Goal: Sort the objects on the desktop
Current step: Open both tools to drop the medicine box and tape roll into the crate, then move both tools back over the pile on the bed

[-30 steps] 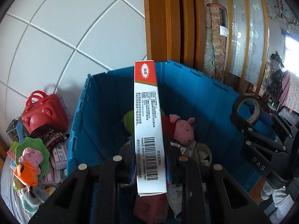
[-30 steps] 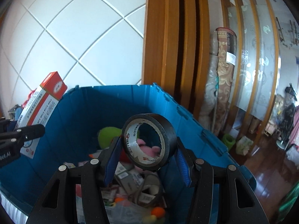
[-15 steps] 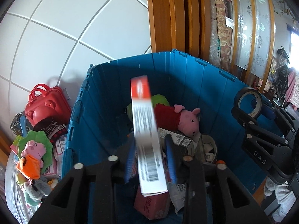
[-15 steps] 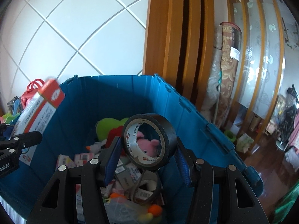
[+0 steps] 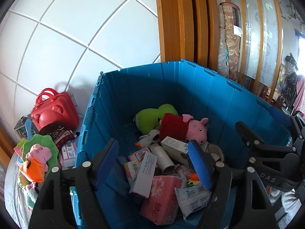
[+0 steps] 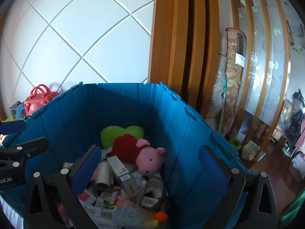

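A blue bin (image 5: 190,87) stands below both grippers, filled with several boxes, plush toys and packets. My left gripper (image 5: 155,158) hangs over its near side; its jaws are opening and nothing is between the blue pads. A long white printed box (image 5: 144,173) lies tilted on the pile just beneath it. My right gripper (image 6: 149,169) is over the bin (image 6: 133,110) too, jaws opening wide and empty. A tape ring (image 6: 154,189) lies among the boxes below; I cannot tell whether it is the black roll. The right gripper's black fingers (image 5: 266,150) show at the right.
In the bin lie a pink pig plush in red (image 5: 183,127) and a green plush (image 5: 152,116). Left of the bin are a red bear-shaped case (image 5: 54,114), a pig toy in orange (image 5: 38,158) and small boxes. Wooden frame and a rolled carpet (image 5: 230,38) stand behind.
The left gripper let go of the white and red box, which dropped onto the pile in the bin. The right gripper opened and the black tape roll left its jaws.
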Demonstrator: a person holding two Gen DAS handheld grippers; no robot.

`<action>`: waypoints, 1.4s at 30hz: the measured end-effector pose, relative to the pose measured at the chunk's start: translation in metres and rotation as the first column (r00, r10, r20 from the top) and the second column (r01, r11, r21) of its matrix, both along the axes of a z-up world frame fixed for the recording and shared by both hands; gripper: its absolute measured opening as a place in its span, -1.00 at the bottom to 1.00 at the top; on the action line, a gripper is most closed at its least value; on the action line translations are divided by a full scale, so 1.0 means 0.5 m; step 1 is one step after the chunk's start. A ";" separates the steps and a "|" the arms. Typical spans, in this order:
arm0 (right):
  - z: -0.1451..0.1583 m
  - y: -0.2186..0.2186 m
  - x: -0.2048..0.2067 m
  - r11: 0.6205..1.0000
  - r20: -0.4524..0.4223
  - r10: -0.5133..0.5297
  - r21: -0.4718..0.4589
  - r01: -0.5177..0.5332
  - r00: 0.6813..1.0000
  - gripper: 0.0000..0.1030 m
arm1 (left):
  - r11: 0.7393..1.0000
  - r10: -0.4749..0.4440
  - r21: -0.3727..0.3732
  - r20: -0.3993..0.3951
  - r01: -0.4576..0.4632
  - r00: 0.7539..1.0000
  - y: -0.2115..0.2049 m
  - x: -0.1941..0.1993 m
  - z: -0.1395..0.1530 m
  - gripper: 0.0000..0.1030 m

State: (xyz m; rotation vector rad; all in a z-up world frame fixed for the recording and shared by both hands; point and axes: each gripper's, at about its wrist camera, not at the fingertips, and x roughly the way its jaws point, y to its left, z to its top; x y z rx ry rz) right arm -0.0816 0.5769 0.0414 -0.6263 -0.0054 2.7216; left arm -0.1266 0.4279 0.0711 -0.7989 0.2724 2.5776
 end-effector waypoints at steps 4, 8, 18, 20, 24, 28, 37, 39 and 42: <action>0.016 -0.012 0.011 1.000 -0.042 -0.005 -0.004 0.004 0.999 1.00 | 0.999 0.028 0.030 -0.015 -0.028 0.999 -0.038 0.006 0.006 0.50; 0.039 -0.037 0.024 1.000 -0.094 0.008 0.006 -0.008 0.996 1.00 | 0.996 0.073 0.059 -0.048 -0.070 0.996 -0.088 0.014 0.017 0.53; 0.092 -0.171 0.031 0.993 -0.214 0.121 0.038 -0.116 0.969 1.00 | 0.976 0.193 0.127 -0.108 -0.179 0.975 -0.252 0.023 0.039 0.54; 0.099 -0.207 0.026 0.989 -0.220 0.149 0.043 -0.143 0.964 1.00 | 0.970 0.219 0.135 -0.107 -0.204 0.970 -0.290 0.020 0.038 0.54; 0.105 -0.285 0.009 0.976 -0.218 0.218 0.045 -0.213 0.951 1.00 | 0.952 0.285 0.146 -0.089 -0.270 0.954 -0.382 0.010 0.029 0.55; 0.106 -0.372 -0.017 0.959 -0.207 0.282 0.059 -0.276 0.937 1.00 | 0.926 0.358 0.150 -0.063 -0.345 0.932 -0.490 -0.006 0.012 0.55; 0.074 -0.602 -0.090 0.894 -0.129 0.449 0.071 -0.443 0.884 1.00 | 0.854 0.509 0.126 0.004 -0.505 0.861 -0.747 -0.042 -0.058 0.55; 0.056 -0.644 -0.110 0.886 -0.104 0.465 0.061 -0.461 0.879 1.00 | 0.831 0.545 0.110 0.028 -0.545 0.838 -0.807 -0.053 -0.080 0.55; 0.023 -0.689 -0.148 0.882 -0.059 0.471 0.016 -0.471 0.880 1.00 | 0.790 0.603 0.087 0.073 -0.607 0.795 -0.896 -0.073 -0.120 0.55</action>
